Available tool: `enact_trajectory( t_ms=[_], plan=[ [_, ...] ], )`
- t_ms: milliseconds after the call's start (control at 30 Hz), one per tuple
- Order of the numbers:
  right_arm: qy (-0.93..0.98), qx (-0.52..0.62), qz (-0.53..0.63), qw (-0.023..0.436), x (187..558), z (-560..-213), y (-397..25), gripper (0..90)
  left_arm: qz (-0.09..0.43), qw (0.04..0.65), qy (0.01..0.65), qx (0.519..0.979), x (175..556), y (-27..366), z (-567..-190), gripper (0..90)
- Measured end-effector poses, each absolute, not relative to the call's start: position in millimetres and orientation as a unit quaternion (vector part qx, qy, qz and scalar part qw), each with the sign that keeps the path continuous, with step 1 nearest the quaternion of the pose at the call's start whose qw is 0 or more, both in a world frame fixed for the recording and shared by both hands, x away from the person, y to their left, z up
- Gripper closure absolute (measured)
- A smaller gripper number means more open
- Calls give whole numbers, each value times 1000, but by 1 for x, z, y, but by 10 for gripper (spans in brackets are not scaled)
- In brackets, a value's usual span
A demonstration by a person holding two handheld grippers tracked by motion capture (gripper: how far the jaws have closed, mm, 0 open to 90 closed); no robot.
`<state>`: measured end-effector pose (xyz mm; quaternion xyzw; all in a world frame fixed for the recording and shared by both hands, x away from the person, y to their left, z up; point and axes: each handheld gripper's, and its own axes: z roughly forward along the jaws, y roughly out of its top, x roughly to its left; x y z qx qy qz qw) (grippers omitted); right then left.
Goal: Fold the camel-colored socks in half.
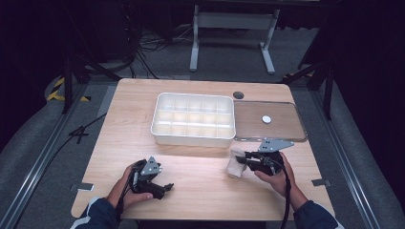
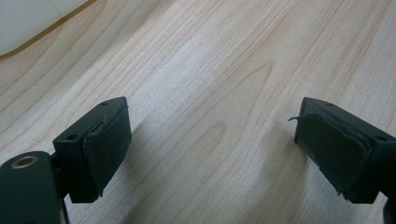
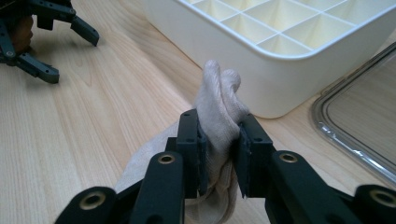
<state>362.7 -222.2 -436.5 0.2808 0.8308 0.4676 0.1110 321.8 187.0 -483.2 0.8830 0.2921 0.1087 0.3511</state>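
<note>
The right gripper (image 3: 218, 154) is clamped on a beige cloth (image 3: 219, 100): its two black jaws pinch a bunched fold, which sticks up between and above them, while the rest of the fabric hangs down to the table beneath. In the high view this right gripper (image 1: 242, 159) holds the cloth (image 1: 235, 163) just in front of the white compartment box (image 1: 193, 138), near its front right corner, apart from the wall. The box, seen close in the right gripper view (image 3: 299, 70), is divided into a grid of small cells. To the right of the box, touching or nearly touching its side, lies a clear lid (image 1: 270, 120) flat on the wooden table (image 1: 119, 133), with a small white round piece (image 1: 266, 119) on it.

The left gripper (image 1: 165, 188) sits well to the left of the cloth, in front of the box's left end. Its jaws stand wide apart over bare wood in the left gripper view (image 2: 212, 149), holding nothing.
</note>
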Motion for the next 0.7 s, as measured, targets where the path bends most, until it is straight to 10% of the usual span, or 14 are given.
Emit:
enact_trajectory(
  t_ms=[700],
  plan=[
    [811,289,488,142,363,-423,-233,741,108,348,286,886,325,184,-483,81]
  ],
)
